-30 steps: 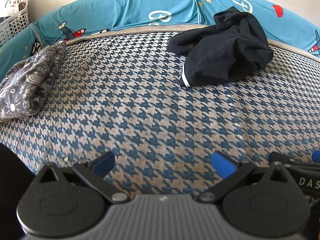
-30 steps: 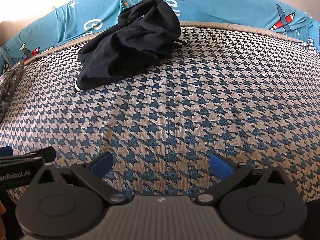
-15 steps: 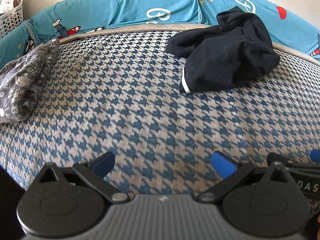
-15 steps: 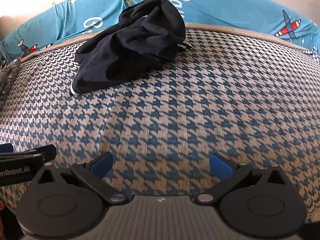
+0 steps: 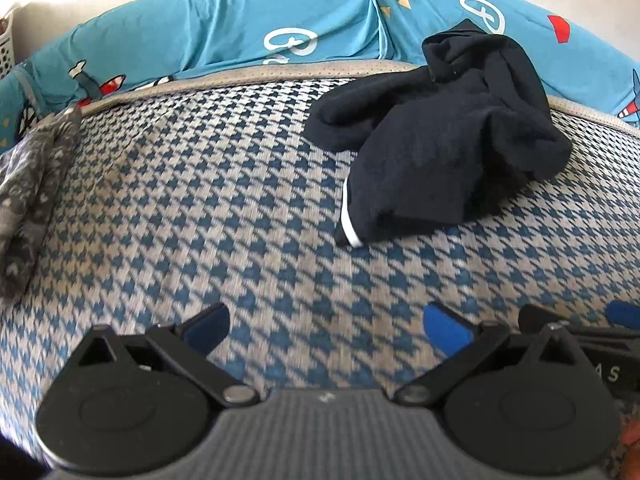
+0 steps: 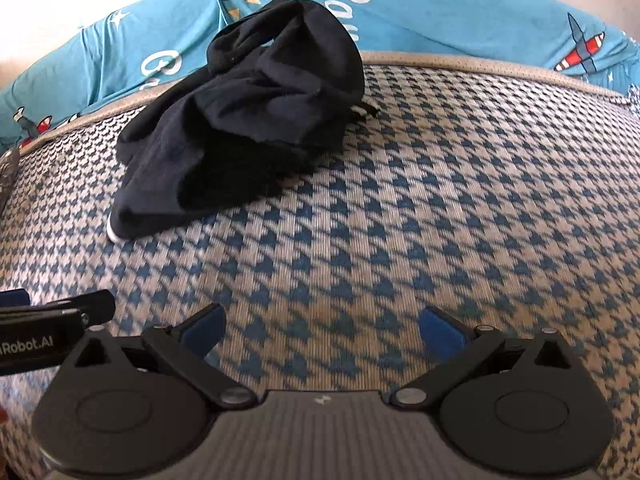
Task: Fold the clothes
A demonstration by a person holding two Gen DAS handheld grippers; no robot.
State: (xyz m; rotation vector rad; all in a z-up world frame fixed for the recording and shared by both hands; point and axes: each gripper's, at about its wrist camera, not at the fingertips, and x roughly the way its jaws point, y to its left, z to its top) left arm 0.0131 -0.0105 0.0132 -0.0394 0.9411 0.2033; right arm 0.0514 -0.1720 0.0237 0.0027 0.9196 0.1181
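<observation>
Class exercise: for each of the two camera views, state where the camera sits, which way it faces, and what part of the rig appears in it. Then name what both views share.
Left wrist: sits on the left gripper, faces forward across the houndstooth mattress toward the black garment; its open blue fingers show, the right gripper at the right edge.
Right wrist: sits on the right gripper, same heading; garment lies left of centre, left gripper at the left edge.
Shared: garment, mattress, blue printed bedding.
</observation>
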